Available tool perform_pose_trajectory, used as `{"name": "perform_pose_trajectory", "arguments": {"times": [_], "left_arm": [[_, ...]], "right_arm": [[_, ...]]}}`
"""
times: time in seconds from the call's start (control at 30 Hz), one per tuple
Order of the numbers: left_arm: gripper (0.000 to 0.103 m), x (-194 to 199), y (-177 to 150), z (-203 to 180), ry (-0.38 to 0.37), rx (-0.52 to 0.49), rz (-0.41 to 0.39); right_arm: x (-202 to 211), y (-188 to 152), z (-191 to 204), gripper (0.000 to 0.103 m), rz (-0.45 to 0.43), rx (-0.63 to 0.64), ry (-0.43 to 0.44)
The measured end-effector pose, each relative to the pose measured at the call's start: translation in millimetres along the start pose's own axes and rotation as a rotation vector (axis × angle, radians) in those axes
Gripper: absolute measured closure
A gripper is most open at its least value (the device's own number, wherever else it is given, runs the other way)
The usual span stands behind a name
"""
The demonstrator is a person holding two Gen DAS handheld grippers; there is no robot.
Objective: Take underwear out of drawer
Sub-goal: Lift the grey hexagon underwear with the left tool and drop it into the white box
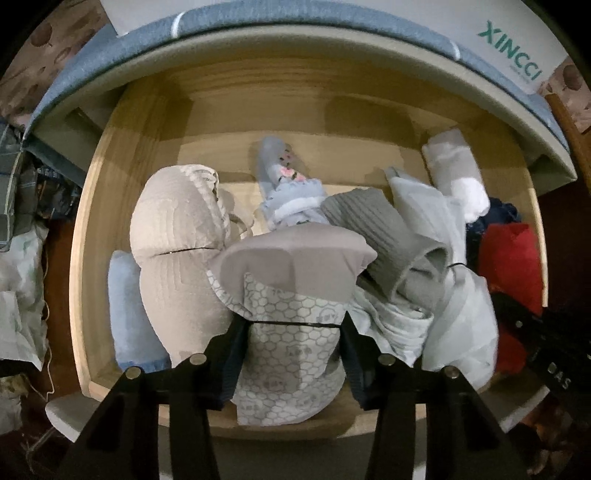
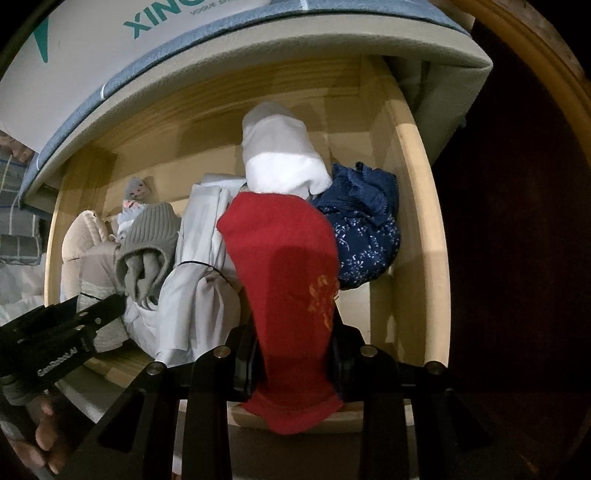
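Note:
An open wooden drawer [image 1: 122, 122] holds several rolled and folded garments. My left gripper [image 1: 293, 332] is shut on a rolled grey and white honeycomb-print underwear [image 1: 291, 317] at the drawer's front middle. My right gripper [image 2: 293, 354] is shut on a red underwear with an orange print [image 2: 284, 258] at the front right of the drawer [image 2: 421, 206]; this piece also shows in the left wrist view [image 1: 511, 258]. The left gripper appears in the right wrist view at lower left [image 2: 74, 325].
Other pieces in the drawer: a beige padded one [image 1: 177, 236], a light blue one [image 1: 129, 306], a grey ribbed one [image 1: 384, 236], white ones [image 1: 454, 170], a navy floral one [image 2: 365, 229]. A mattress edge [image 1: 295, 22] overhangs the drawer's back. Clutter lies at left [image 1: 18, 258].

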State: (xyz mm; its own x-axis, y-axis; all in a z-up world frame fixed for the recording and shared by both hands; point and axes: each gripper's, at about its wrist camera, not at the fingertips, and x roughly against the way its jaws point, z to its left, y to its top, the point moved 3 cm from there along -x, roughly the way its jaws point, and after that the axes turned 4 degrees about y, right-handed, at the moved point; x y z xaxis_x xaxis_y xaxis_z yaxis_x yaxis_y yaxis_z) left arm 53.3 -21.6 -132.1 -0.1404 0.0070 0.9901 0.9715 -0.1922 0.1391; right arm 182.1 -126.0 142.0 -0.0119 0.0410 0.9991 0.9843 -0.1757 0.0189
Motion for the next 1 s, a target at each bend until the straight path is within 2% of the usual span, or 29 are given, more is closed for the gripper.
{"name": "perform_pose_trajectory", "arguments": {"times": [0.33,0.53,0.7,0.8,0.87,1.0], "left_arm": [[0.055,43.6,-3.4,1.1,-0.054,-0.044,-0.063],[0.055,87.8,3.6,-5.0,-0.077,-0.093,-0.150],[0.055,149.3,18.2,-0.3,-0.084,-0.121,-0.305],[0.055,194.5,32.7,5.3,-0.075,-0.119,-0.438],[0.055,224.1,48.7,9.4,-0.056,-0.116,-0.542],[0.055,258.8,88.6,18.8,0.002,-0.093,-0.674]], "right_arm": [[-5.4,1.0,4.0,0.075,0.002,0.003,-0.010],[-6.6,1.4,5.0,0.075,0.003,0.008,-0.017],[-9.4,2.1,7.8,0.075,0.005,0.014,-0.027],[-10.2,2.6,8.9,0.075,0.005,0.015,-0.032],[-10.4,2.9,9.5,0.075,0.004,0.015,-0.034],[-10.8,3.1,11.2,0.075,0.004,0.015,-0.039]]}}
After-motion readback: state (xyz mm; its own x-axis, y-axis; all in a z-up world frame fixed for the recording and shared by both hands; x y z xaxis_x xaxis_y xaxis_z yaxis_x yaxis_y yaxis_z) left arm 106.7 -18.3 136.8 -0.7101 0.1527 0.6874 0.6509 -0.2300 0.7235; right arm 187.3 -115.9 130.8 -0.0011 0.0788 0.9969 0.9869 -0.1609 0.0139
